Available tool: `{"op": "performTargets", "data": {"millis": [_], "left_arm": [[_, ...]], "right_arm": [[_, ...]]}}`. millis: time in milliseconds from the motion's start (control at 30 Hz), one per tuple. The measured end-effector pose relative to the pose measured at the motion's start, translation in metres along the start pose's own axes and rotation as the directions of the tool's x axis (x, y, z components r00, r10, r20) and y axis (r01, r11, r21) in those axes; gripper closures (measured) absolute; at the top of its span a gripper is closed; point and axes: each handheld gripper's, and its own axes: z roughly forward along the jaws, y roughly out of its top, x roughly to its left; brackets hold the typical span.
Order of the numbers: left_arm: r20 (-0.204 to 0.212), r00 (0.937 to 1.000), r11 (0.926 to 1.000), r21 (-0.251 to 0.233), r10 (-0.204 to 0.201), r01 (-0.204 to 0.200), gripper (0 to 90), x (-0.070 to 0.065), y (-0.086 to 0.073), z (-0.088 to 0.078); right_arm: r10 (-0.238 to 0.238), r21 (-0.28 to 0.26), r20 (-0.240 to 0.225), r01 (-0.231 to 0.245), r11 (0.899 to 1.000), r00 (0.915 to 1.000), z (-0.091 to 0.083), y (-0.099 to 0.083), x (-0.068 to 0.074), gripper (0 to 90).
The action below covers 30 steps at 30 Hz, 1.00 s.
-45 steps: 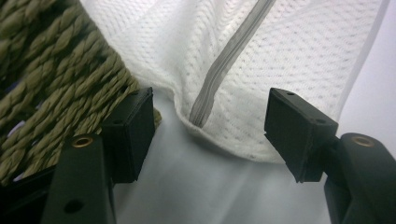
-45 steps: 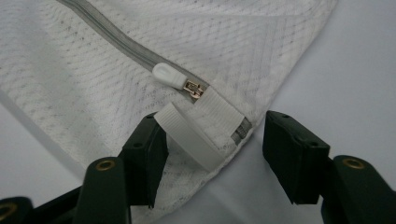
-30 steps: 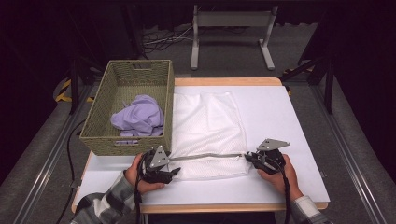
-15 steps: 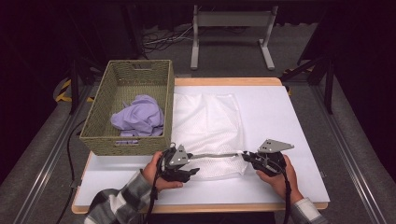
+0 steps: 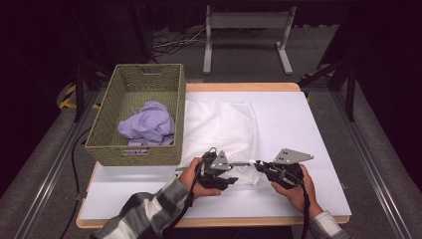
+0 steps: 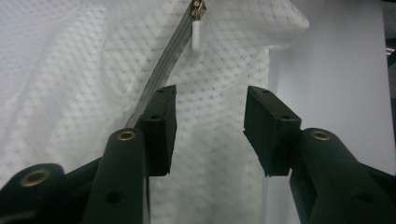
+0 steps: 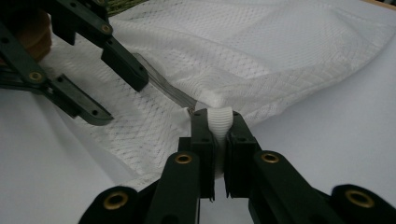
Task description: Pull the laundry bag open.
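The counter (image 5: 308, 124) carries everything, and the white mesh laundry bag (image 5: 219, 124) lies flat on it as the landmark for the rest: spread out with its zipped edge turned toward the person, most likely so that the zipper can be worked from the near side. Just left of the bag, touching its long side, stands the woven green basket (image 5: 134, 149) with a crumpled lilac garment (image 5: 147, 124) inside (probably the load meant for the bag, kept within easy reach). At the bag's near right corner the right gripper (image 7: 217, 126) has its jaws pinched tight on a white fabric tab (image 7: 220, 120) at the end of the zipper, and seems to act as an anchor, pulling the edge taut so the zipper runs straight. Along the bag's near edge lies the grey zipper tape (image 6: 161, 65), with the slider and its small white pull (image 6: 196, 35) near the corner. The left gripper (image 6: 210, 126) hovers over the mesh by that tape; its jaws have just been closing and stand at a middling gap with only mesh beneath them, gripping nothing yet, the tape passing under the left jaw, seemingly lined up for a pinch near the pull.
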Motion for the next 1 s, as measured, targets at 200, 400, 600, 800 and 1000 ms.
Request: {"op": "performTargets", "data": {"millis": [200,400,600,800,1000], "left_arm": [[0.001,1.0000,1.0000,0.005,-0.007,0.007,62.9,0.002,0.008,0.011],[0.031,0.9994,0.9998,-0.012,-0.017,0.017,69.8,0.003,0.013,0.019],[0.052,0.9984,0.9994,-0.022,-0.025,0.026,71.4,0.005,0.013,0.019],[0.023,0.9996,0.9997,-0.015,-0.017,0.017,82.3,0.004,0.015,0.022],[0.011,0.9997,0.9998,-0.008,-0.020,0.020,86.3,0.006,0.014,0.021]], "right_arm": [[-0.006,-0.007,-0.007,0.006,1.000,1.0000,-0.001,0.002,0.003,85.1],[-0.014,-0.013,-0.019,0.014,1.000,0.9997,-0.001,0.003,0.007,85.0],[-0.019,-0.013,-0.028,0.019,1.000,0.9994,0.000,0.004,0.010,85.0],[-0.033,-0.013,-0.041,0.032,0.999,0.9986,0.002,0.006,0.015,85.1],[-0.040,-0.005,-0.037,0.040,0.999,0.9985,0.003,0.006,0.016,85.2]]}}
